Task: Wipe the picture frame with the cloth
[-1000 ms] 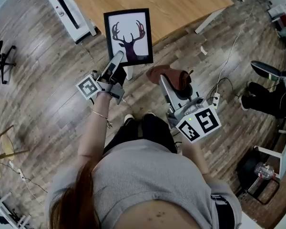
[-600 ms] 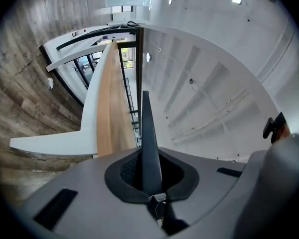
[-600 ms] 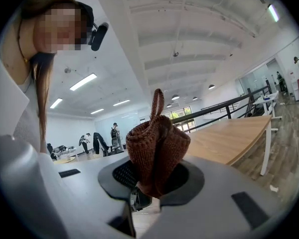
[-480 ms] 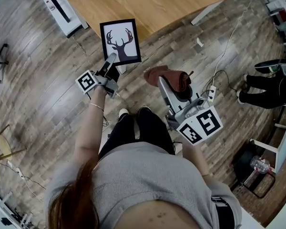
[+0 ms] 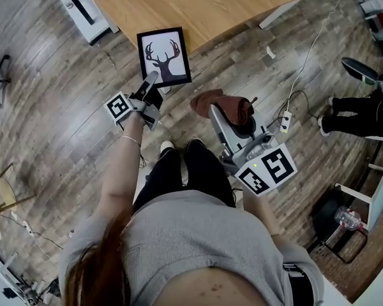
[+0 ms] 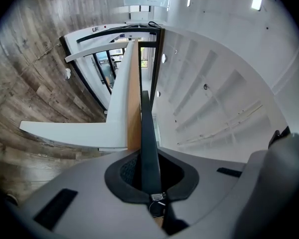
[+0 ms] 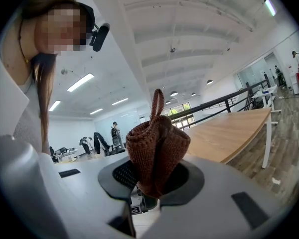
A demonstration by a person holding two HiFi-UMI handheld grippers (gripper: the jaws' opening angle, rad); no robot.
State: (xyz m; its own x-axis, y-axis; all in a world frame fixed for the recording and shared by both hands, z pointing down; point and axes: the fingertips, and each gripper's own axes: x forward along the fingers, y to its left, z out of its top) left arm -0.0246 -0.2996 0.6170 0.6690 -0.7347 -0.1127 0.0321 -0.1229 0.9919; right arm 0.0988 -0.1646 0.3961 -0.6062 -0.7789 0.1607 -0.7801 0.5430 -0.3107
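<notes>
**Above the floor, frame and cloth line up for the wipe**

Out front of the person, over the plank floor (image 5: 64,75) and just short of the worktop (image 5: 198,5), the frame (image 5: 164,56) hangs in the air with its stag print facing up at the head camera. The left gripper (image 5: 151,80) has it by the near edge, jaws pinched tight on the thin black border; its own view shows that border edge-on, running straight out between the jaws. A grip low on the rim looks like a sensible choice, since it leaves the glass and the other three sides free for wiping.

Across on the right, the right gripper (image 5: 218,112) is clamped on the cloth (image 5: 223,102), a brown knitted bundle bunched up and sticking out past the jaw tips. That puts a soft wad in the lead, so fabric and not hard plastic should meet the glass.

Cloth and frame are near each other but apart, with no contact yet. My read: wiping hasn't begun, and the next move needs the cloth brought across onto the print while the left side holds steady.
</notes>
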